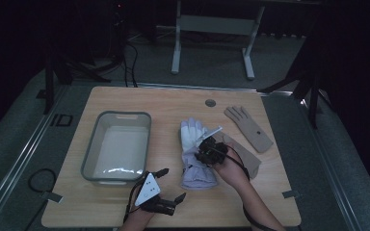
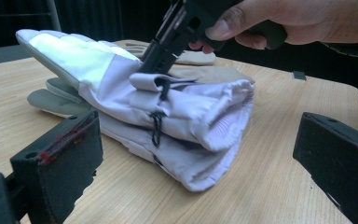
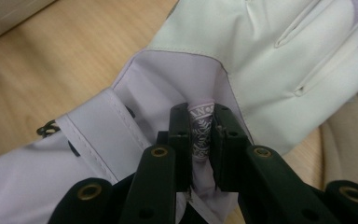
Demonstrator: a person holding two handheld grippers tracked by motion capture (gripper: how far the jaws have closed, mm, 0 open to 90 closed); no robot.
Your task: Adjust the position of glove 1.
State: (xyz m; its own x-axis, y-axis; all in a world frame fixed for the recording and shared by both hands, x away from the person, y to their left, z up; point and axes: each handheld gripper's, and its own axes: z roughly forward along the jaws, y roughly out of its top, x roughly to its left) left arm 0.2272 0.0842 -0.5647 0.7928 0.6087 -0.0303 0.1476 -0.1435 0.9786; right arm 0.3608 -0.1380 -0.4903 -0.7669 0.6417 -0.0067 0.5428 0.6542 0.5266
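Pinching a fold of the lilac glove (image 3: 200, 130), the right gripper (image 3: 199, 140) has its jaws clamped on the fabric near the cuff. The left gripper (image 1: 166, 185) sits at seven o'clock from the glove with jaws wide apart, holding nothing. The bin (image 1: 91, 159) lies at nine o'clock, a tan glove (image 1: 248, 127) at two.

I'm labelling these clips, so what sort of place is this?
Likely a dim lab or recording room: a lone wooden table on grey carpet, cables on the floor, a bare desk frame behind.

light: dim high view, dark surroundings | gripper views brighter, soft shadows | focus: near jaws blurred | glare: faint in bin (image 1: 117, 147)
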